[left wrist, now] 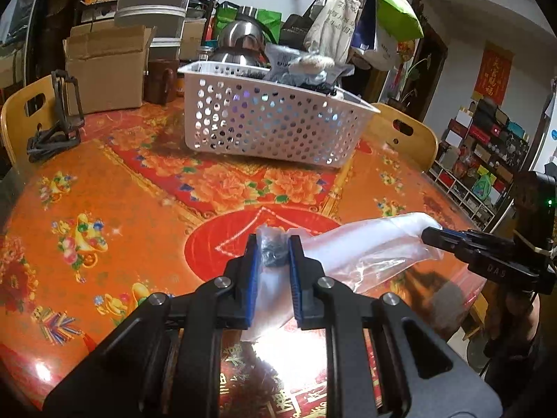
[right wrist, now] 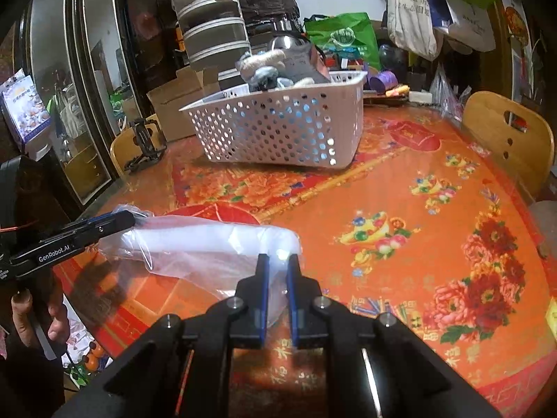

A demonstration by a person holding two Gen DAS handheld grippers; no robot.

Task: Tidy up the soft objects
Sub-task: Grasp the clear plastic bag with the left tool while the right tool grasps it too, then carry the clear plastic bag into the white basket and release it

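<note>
A clear plastic bag with a white soft thing inside (left wrist: 365, 247) is held just above the red-and-orange table, stretched between both grippers. My left gripper (left wrist: 273, 247) is shut on one end of the bag, where a small dark item sits between the pads. My right gripper (right wrist: 278, 261) is shut on the other end of the bag (right wrist: 209, 240). In the left wrist view the right gripper (left wrist: 431, 235) comes in from the right. A white perforated basket (left wrist: 275, 122) holding several soft toys stands at the far side of the table; it also shows in the right wrist view (right wrist: 285, 125).
A cardboard box (left wrist: 104, 69) and a black folded stand (left wrist: 59, 118) sit at the back left. A steel kettle (left wrist: 240, 40) stands behind the basket. Wooden chair backs (right wrist: 508, 139) ring the table. Hanging bags (left wrist: 383, 17) crowd the back wall.
</note>
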